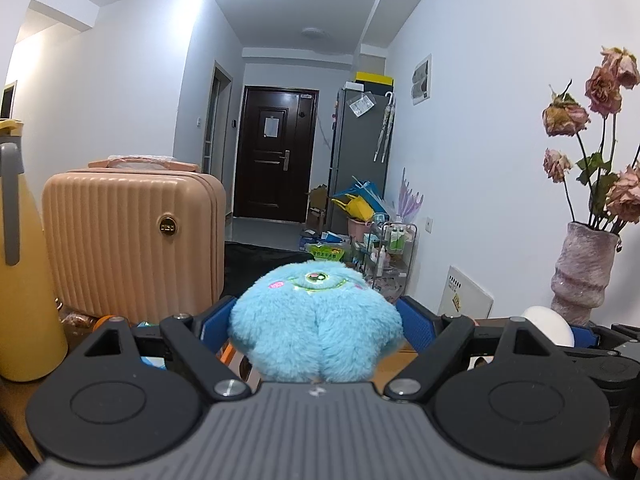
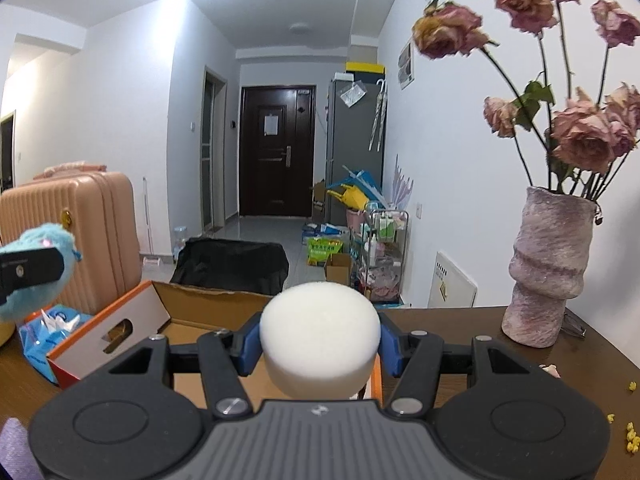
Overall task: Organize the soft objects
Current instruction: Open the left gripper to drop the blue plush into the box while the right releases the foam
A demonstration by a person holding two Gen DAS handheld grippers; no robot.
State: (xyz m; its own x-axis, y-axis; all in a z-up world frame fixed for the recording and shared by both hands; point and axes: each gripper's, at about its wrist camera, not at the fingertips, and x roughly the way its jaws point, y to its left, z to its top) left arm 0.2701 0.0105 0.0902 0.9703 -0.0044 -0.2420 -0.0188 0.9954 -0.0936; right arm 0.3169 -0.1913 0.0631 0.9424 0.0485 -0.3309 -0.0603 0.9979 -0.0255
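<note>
My left gripper (image 1: 316, 322) is shut on a fluffy light-blue plush toy (image 1: 316, 320) with an embroidered face, held up in the air. The toy also shows at the left edge of the right wrist view (image 2: 38, 264). My right gripper (image 2: 320, 338) is shut on a round white sponge (image 2: 320, 332), held above an open cardboard box (image 2: 132, 320) with orange sides. The sponge also shows at the right of the left wrist view (image 1: 548, 324).
A brown table (image 2: 520, 364) carries a pink vase of dried roses (image 2: 548, 268), a blue tissue pack (image 2: 44, 336) and a yellow bottle (image 1: 24, 280). A pink suitcase (image 1: 132, 240) stands at the left. Yellow crumbs (image 2: 630, 436) lie at the table's right.
</note>
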